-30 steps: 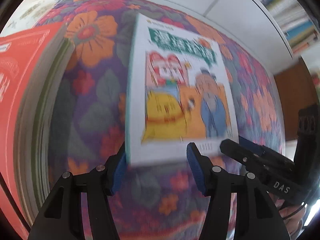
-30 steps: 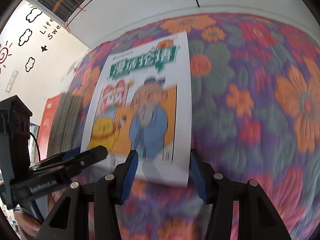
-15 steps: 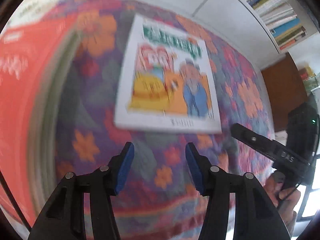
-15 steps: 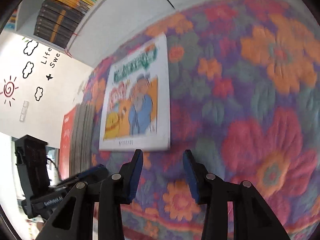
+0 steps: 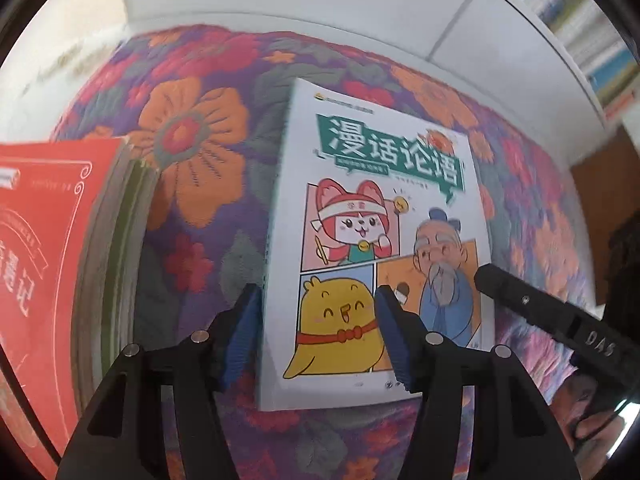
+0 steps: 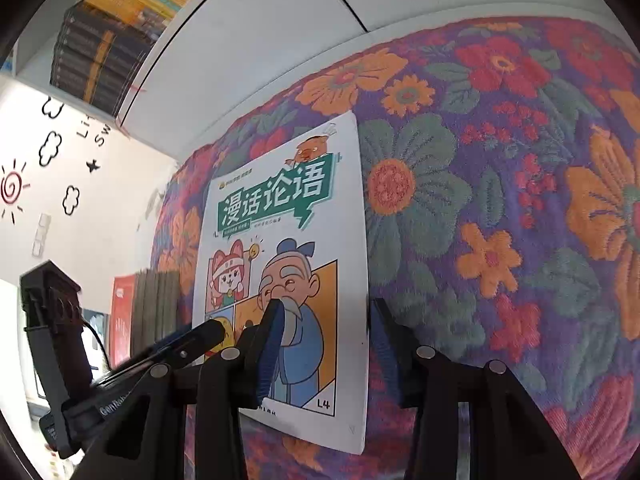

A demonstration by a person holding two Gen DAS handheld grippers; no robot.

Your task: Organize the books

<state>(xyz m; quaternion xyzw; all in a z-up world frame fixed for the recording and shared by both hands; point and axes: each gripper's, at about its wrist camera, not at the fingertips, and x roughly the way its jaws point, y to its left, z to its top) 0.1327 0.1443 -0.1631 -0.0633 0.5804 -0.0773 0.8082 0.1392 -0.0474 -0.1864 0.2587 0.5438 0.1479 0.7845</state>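
Left wrist view: we judge the sorting barely begun. Our left gripper point(image 5: 318, 334) stands with its tongs wide, straddling the near-left part of the comic book point(image 5: 376, 248) and holding nothing. That book lies flat and face up on the floral cloth point(image 5: 192, 160), by the near edge, apart from the red book stack point(image 5: 52, 248) at the left edge (its cover glossy, white, with a green title banner and cartoon panels).

Right wrist view: our right gripper point(image 6: 326, 342) is spread wide too, empty, astride the book's near-right edge. The comic book point(image 6: 288, 216) looks thin and undamaged; it has yet to join the stack.
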